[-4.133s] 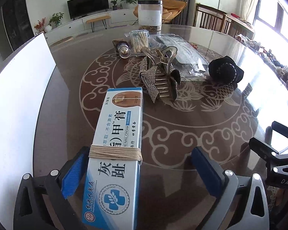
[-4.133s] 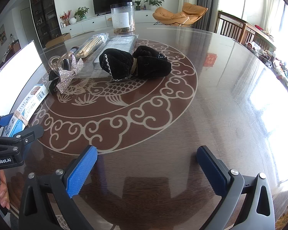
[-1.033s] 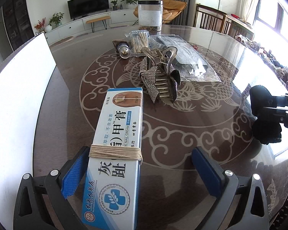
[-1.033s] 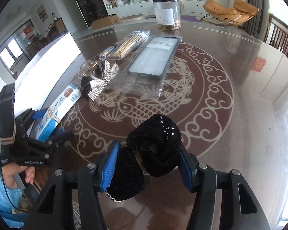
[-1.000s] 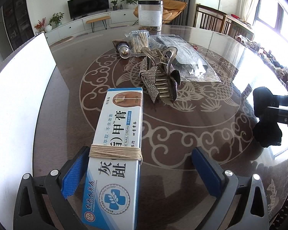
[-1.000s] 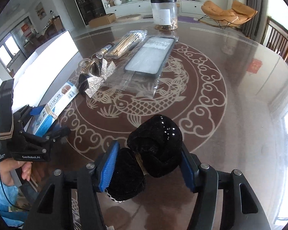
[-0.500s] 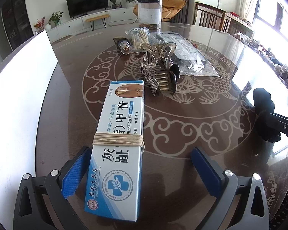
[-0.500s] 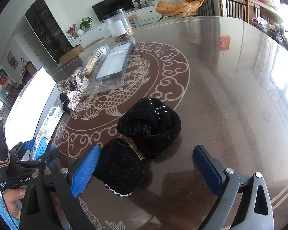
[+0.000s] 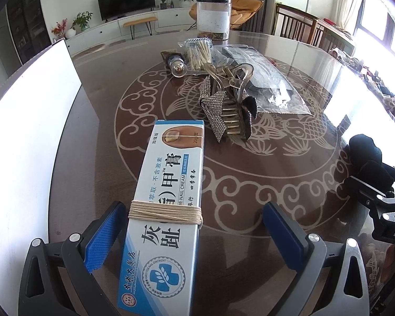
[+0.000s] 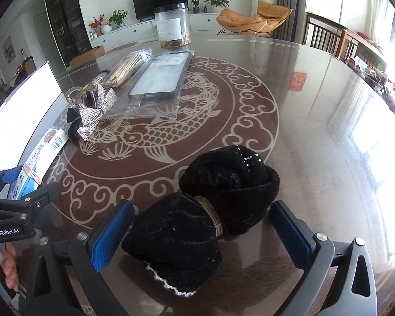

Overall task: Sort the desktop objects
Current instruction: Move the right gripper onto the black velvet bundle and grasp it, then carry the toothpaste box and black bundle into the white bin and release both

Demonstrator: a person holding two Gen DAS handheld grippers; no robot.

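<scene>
The black velvet bow [image 10: 205,210], cinched by a gold coil, lies on the tabletop [image 10: 316,131] between the right tongs [image 10: 201,230], whose jaws have just been opening and stand apart.

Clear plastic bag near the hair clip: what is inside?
The clear plastic bag holds a dark phone case, lying flat. The case's underside is hidden.

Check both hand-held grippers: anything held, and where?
Nothing held. Right hand-held gripper just opened around the black velvet bow; left hand-held gripper is open beside the ointment box.
</scene>
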